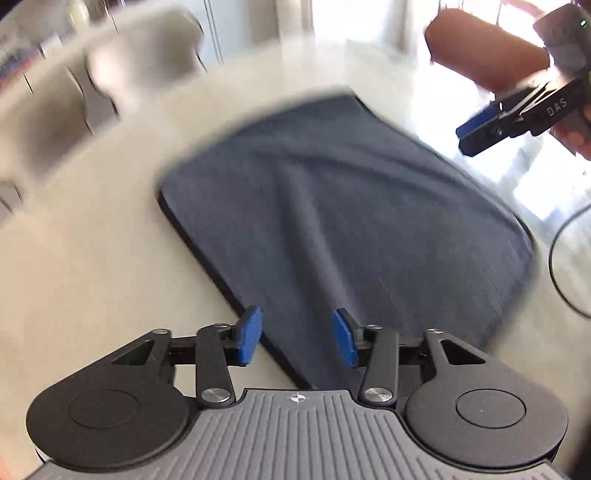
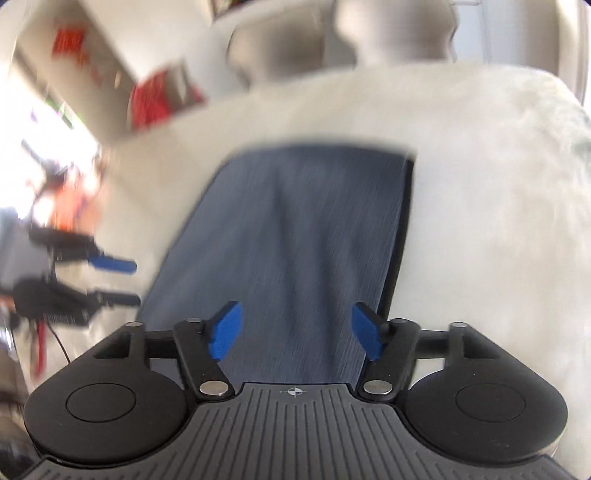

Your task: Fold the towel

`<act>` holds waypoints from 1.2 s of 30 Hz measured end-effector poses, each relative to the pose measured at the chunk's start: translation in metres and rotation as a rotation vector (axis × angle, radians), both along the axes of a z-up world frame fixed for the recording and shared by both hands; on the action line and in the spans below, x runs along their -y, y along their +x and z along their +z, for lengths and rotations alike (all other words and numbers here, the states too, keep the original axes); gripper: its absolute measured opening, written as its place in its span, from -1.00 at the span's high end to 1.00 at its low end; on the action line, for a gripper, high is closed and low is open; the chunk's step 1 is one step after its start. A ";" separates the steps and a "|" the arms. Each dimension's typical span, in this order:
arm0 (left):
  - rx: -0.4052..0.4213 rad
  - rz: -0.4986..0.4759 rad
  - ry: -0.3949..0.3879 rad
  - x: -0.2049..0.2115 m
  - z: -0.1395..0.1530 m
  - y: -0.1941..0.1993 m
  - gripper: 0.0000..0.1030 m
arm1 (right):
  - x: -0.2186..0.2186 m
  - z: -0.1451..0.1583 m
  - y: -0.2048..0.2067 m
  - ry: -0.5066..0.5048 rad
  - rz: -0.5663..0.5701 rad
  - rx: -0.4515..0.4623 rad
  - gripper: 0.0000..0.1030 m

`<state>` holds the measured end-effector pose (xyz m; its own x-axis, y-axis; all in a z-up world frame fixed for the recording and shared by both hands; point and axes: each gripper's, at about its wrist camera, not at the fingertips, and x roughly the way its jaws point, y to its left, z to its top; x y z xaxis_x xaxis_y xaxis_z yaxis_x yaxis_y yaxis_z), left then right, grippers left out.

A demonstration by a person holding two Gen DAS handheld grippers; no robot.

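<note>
A dark blue-grey towel (image 1: 332, 221) lies folded, slightly creased, flat on the pale table.

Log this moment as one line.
towel: folded, flat on table | left gripper: open, empty, above near edge | right gripper: open, empty, above towel | view: blurred

A pale table (image 1: 92, 258) carries 1 dark blue-grey towel (image 1: 351, 229), lying flat with soft creases.

Bright daylight floods in from windows (image 1: 388, 22) behind the table (image 1: 92, 258), blowing out to glare. Both views are motion-blurred, the towel (image 1: 351, 221) streaked, with fisheye bending at the edges.
</note>
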<state>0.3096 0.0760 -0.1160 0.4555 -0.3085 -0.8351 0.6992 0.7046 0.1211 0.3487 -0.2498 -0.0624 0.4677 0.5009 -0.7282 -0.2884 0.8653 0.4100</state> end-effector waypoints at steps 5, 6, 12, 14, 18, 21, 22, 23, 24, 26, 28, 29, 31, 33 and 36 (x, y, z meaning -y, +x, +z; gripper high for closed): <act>0.041 0.075 -0.055 0.013 -0.015 0.057 -0.04 | 0.015 -0.020 0.072 0.059 -0.072 0.000 -0.46; 0.040 0.095 -0.067 0.014 -0.018 0.067 -0.04 | 0.018 -0.026 0.084 0.057 -0.090 -0.009 -0.49; 0.010 0.073 -0.070 0.022 -0.033 0.078 -0.04 | 0.035 -0.047 0.122 0.106 -0.105 -0.060 -0.50; -0.002 0.066 -0.067 0.020 -0.036 0.078 -0.04 | 0.029 -0.052 0.132 0.111 -0.083 -0.065 -0.50; -0.027 0.069 -0.070 0.018 -0.041 0.079 -0.04 | 0.019 -0.054 0.143 0.133 -0.054 -0.067 -0.50; -0.029 0.073 -0.077 0.017 -0.042 0.079 -0.05 | 0.013 -0.046 0.146 0.191 -0.048 -0.033 -0.49; -0.030 0.074 -0.079 0.016 -0.042 0.079 -0.05 | 0.011 -0.039 0.143 0.206 -0.039 -0.015 -0.49; -0.031 0.076 -0.081 0.016 -0.041 0.078 -0.05 | 0.009 -0.032 0.137 0.222 -0.002 0.006 -0.49; -0.032 0.074 -0.081 0.016 -0.041 0.079 -0.06 | 0.006 -0.026 0.131 0.239 0.052 0.030 -0.49; -0.032 0.071 -0.082 0.015 -0.042 0.079 -0.08 | -0.001 -0.015 0.118 0.253 0.167 0.064 -0.47; -0.033 0.072 -0.087 0.015 -0.043 0.079 -0.12 | -0.012 -0.010 0.105 0.202 0.287 0.067 -0.41; -0.034 0.074 -0.087 0.014 -0.043 0.080 -0.14 | -0.017 -0.009 0.098 0.154 0.336 0.066 -0.40; -0.034 0.071 -0.085 0.015 -0.043 0.080 -0.18 | -0.024 -0.009 0.092 0.043 0.361 0.067 -0.39; -0.034 0.068 -0.084 0.016 -0.043 0.081 -0.20 | -0.023 -0.009 0.090 -0.024 0.359 0.065 -0.38; -0.038 0.068 -0.087 0.015 -0.044 0.082 -0.23 | -0.017 -0.005 0.092 0.004 0.337 0.067 -0.41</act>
<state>0.3915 0.0609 -0.1600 0.4468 -0.3502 -0.8233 0.6520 0.7576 0.0316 0.4407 -0.2332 -0.0676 0.3220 0.6382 -0.6993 -0.5842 0.7152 0.3837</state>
